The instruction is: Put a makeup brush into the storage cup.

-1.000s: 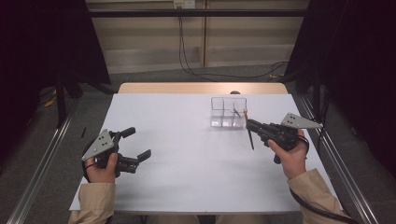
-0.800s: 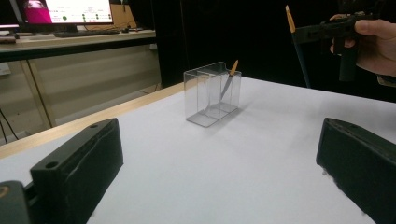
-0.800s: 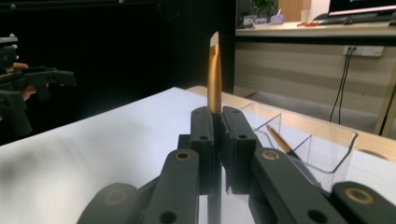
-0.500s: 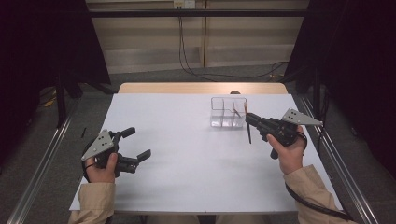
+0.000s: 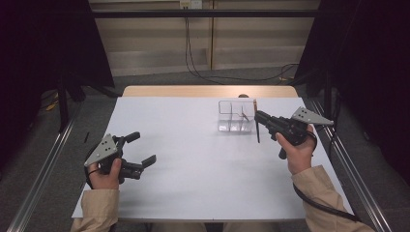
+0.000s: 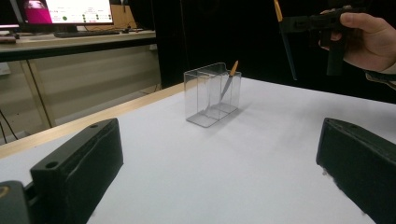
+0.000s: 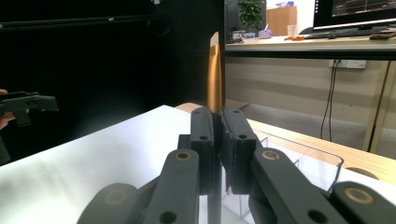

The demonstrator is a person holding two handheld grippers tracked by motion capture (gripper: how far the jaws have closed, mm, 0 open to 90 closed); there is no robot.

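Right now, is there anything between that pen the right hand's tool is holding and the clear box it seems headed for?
Nothing visible stands in the way. The right gripper holds the pen upright, just beside the clear box, with bare table around. One pen already leans in the box's end section. The left gripper sits far off.

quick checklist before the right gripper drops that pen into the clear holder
1. Pen clamped in right gripper: ok, jaws shut on it.
2. Pen roughly upright: ok.
3. Pen over an opening of the clear holder: not ok, it hangs beside the holder's right wall.
4. Free compartment: ok, one other pen leans inside, the rest look empty.
5. Left gripper out of the way: ok, open, far left.
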